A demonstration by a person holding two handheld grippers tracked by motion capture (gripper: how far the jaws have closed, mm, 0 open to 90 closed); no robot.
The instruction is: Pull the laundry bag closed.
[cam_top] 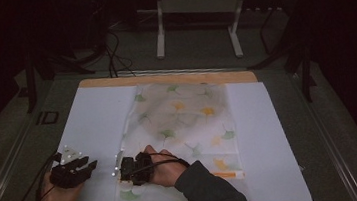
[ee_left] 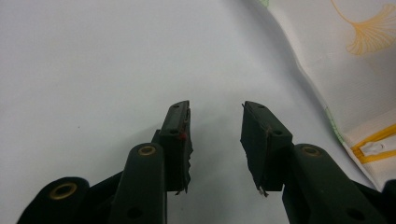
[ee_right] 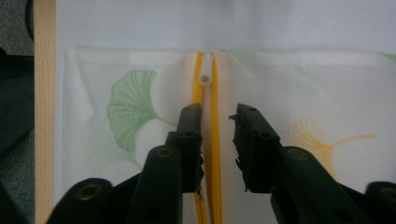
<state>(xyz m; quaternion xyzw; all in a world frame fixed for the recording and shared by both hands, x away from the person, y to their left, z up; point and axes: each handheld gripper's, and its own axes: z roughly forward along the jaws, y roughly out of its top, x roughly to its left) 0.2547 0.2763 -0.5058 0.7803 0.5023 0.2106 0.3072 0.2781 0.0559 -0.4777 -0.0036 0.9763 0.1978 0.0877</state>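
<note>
Right gripper view: tongs apart, pouch unlabelled, seemingly.

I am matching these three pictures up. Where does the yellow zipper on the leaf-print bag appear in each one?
High view: zipper is a short orange strip at the bag's near right edge.
Left gripper view: zipper at the lower right edge, beside the open tongs.
Right gripper view: zipper runs up the centre, between the open tongs.
Shared landmark: the white sheet under the bag.
</note>
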